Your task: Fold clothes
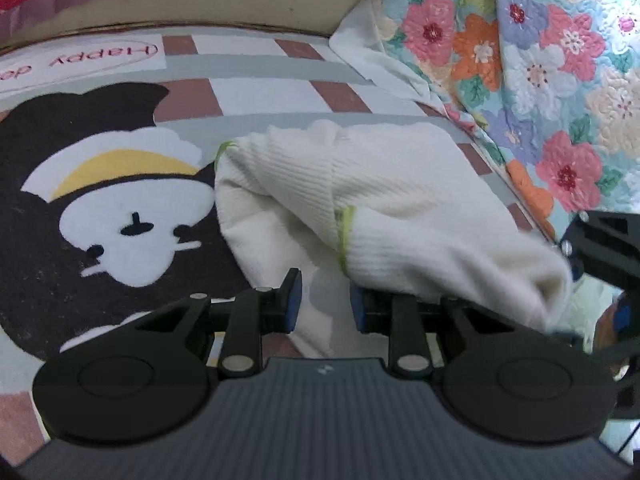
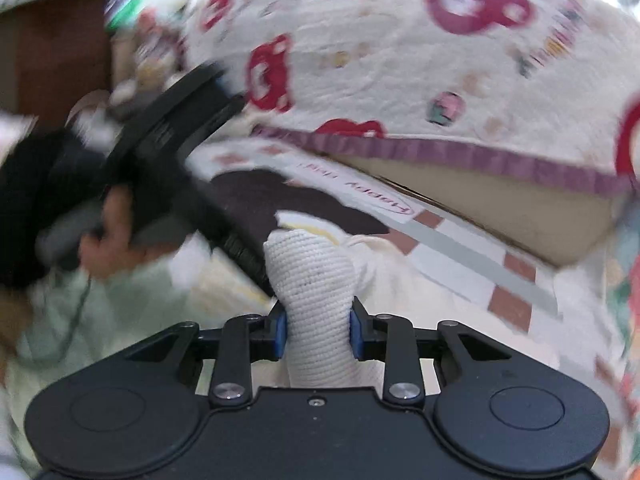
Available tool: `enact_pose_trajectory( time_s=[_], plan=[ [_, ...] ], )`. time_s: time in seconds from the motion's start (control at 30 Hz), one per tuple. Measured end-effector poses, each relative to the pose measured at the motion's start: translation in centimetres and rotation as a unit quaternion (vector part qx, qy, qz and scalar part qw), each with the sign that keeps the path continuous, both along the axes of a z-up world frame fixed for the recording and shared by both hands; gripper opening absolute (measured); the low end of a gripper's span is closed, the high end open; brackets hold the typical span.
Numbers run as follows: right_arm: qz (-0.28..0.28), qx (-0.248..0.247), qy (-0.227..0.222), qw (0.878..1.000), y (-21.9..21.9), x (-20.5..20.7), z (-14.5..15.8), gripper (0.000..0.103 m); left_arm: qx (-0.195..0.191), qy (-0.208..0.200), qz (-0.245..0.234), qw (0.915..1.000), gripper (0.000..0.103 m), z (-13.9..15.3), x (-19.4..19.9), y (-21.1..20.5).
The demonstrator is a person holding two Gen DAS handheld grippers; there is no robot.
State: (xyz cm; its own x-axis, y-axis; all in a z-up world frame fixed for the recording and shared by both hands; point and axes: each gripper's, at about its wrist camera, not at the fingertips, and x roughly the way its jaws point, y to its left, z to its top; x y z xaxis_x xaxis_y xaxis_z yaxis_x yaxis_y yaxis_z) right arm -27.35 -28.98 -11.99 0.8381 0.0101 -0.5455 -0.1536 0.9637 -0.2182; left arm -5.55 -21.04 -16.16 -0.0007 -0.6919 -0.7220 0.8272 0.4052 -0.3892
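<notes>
**White knit garment pinched on my right, draped across my left**

My right fingers [image 2: 318,330] pinch a bunched tube of the white ribbed knit garment [image 1: 360,196], which stands up between the two blue pads and runs forward beyond the tips. I judge that I hold it this way to lift one end clear of the mat so that it can be carried over the rest of the cloth.

My left fingers [image 1: 326,300] stand spread. Cloth lies in the gap and ahead of it, but neither pad presses it. The thick roll of the garment rests on top of the right-hand finger of that pair and sags past it. A thin yellow-green trim [image 1: 346,236] shows just ahead of that finger. So the left side seems to prop the cloth, not grip it.

The bulk of the garment lies ahead of the left fingertips on a floor mat [image 1: 120,184] printed with a dark cartoon animal and brown, grey and white checks. Whether this is an early or a late fold I cannot tell; the cloth is bunched, not flat.

Beyond the mat there is a bed covered with a cream quilt with red prints [image 2: 400,60] and a purple edging. To the right of the left fingers hangs a flowered quilt [image 1: 540,80]. The right view is blurred; in it a hand [image 2: 108,236] grips the other tool's handle, left of my right fingers.
</notes>
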Motion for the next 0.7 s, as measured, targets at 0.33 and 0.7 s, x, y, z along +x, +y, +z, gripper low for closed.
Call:
enact_pose_trajectory(
  time_s=[0.33,0.7],
  plan=[
    [0.052,-0.172,0.043,0.983,5.2,0.3,-3.8,0.039,0.043,-0.005,0.099,0.9942,0.035,1.2,2.2,5.1],
    [0.026,-0.203,0.045,0.978,6.7,0.5,-4.5,0.045,-0.066,0.235,0.132,0.9606,0.056,-0.9,0.8,6.7]
  ],
)
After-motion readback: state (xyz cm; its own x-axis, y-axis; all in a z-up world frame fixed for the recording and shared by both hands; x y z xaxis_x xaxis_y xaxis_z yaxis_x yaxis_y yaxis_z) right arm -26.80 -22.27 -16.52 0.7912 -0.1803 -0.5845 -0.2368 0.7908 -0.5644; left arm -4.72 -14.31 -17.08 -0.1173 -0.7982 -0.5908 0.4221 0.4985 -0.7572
